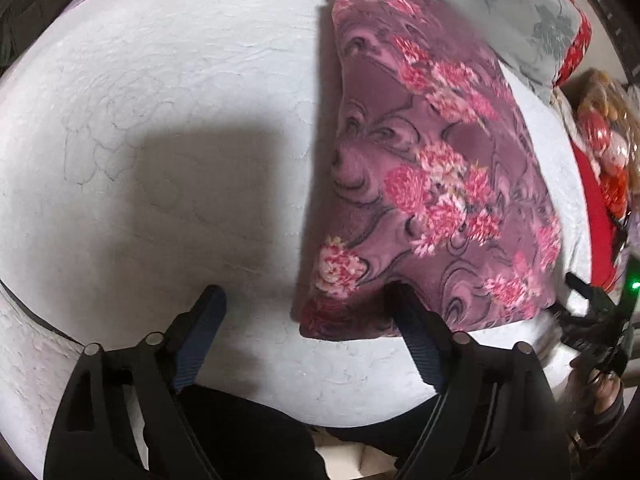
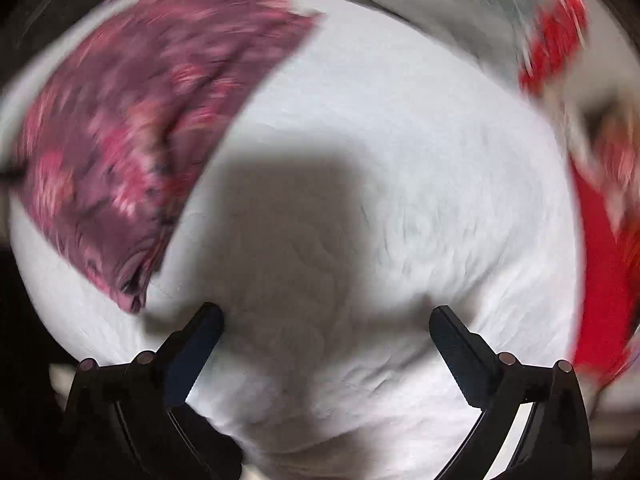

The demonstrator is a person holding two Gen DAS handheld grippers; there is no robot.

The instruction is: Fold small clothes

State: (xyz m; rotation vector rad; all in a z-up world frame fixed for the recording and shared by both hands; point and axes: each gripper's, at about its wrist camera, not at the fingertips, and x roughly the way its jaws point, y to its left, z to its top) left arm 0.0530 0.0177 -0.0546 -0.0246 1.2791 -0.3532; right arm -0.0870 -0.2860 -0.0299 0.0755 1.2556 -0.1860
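A folded purple fleece garment with pink flowers (image 1: 432,184) lies on the white quilted bed cover (image 1: 168,112), right of centre in the left wrist view. My left gripper (image 1: 306,300) stands open, pointing steeply down at the garment's near edge. Its right finger (image 1: 404,308) rests at that edge, its left finger (image 1: 208,312) is over bare cover, and the garment's near left corner lies between them, unpinched. The right wrist view is blurred: the garment (image 2: 132,120) sits at upper left, and my right gripper (image 2: 326,320) is wide open over the white cover (image 2: 420,160), holding nothing.
A grey patterned blanket (image 1: 500,12) is piled behind the garment. Red cloth (image 1: 596,216) and soft toys (image 1: 604,128) line the right side. The bed's near edge runs just below the left gripper, with dark trousers (image 1: 248,432) beyond it. The other gripper (image 1: 596,320) shows at far right.
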